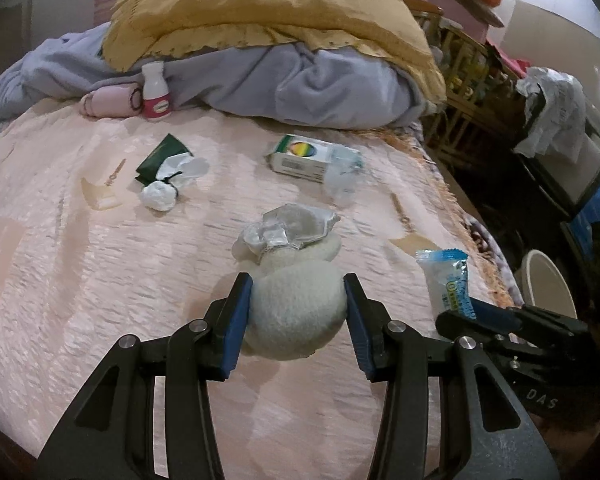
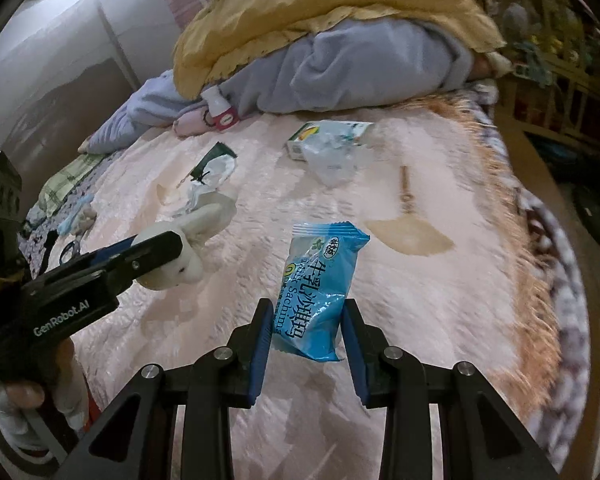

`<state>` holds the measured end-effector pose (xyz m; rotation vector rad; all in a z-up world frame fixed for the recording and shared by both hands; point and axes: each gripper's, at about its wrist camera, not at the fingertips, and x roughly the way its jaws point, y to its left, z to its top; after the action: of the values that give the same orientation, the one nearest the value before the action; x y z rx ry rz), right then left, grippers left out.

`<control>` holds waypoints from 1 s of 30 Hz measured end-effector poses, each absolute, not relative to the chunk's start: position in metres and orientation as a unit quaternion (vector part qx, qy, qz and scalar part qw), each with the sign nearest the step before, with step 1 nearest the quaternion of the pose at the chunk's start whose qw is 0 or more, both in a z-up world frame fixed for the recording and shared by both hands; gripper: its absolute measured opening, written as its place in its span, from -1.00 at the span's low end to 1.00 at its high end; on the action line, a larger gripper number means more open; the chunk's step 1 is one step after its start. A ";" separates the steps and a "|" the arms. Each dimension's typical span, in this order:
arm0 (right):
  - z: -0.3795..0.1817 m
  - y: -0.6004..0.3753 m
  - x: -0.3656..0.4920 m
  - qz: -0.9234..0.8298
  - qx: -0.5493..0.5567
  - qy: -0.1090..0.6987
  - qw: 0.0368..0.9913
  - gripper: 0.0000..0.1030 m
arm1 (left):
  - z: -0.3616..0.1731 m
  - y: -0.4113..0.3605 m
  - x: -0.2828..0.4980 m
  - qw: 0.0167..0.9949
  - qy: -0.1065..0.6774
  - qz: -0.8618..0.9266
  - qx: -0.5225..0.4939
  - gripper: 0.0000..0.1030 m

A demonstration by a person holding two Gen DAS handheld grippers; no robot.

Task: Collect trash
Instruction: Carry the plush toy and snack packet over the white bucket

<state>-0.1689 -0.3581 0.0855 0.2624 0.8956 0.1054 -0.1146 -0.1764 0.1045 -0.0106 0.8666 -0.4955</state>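
Trash lies scattered over the pink bedspread [image 1: 80, 280]: a crumpled foil wrapper [image 1: 290, 226], a white paper ball [image 1: 159, 196] beside a dark green packet [image 1: 162, 156], and a small carton [image 1: 300, 158] with clear plastic film [image 1: 342, 176] against it. The right tongs [image 2: 305, 338] are clamped narrowly on a blue snack wrapper [image 2: 318, 288], lifted clear of the bed. The left tongs [image 1: 298, 314] pinch a white plush rabbit [image 1: 296, 320] by its head, its ears reaching toward the foil. A pink-labelled white bottle [image 1: 155, 90] stands by the grey blanket [image 1: 300, 84] under a mustard-yellow quilt [image 1: 260, 12]. A pale bucket [image 1: 548, 284] sits on the floor beside the bed.
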 end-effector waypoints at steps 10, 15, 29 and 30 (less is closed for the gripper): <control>0.103 -0.379 -0.200 0.020 0.121 0.414 0.902 -0.36 | 0.115 -0.208 -0.144 0.876 0.407 -0.259 0.019 -0.16; 0.106 -0.393 -0.209 0.008 0.128 0.411 0.902 -0.35 | 0.119 -0.220 -0.152 0.874 0.405 -0.267 0.024 -0.16; 0.116 -0.429 -0.240 -0.027 0.135 0.405 0.904 -0.35 | 0.126 -0.265 -0.167 0.865 0.399 -0.300 0.043 -0.16; 0.116 -0.434 -0.243 -0.032 0.136 0.404 0.904 -0.35 | 0.126 -0.269 -0.168 0.864 0.399 -0.304 0.045 -0.16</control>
<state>-0.2432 -0.4337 0.1165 0.2804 0.8354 -0.0668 -0.1684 -0.2694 0.1264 0.0937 0.8355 -0.6364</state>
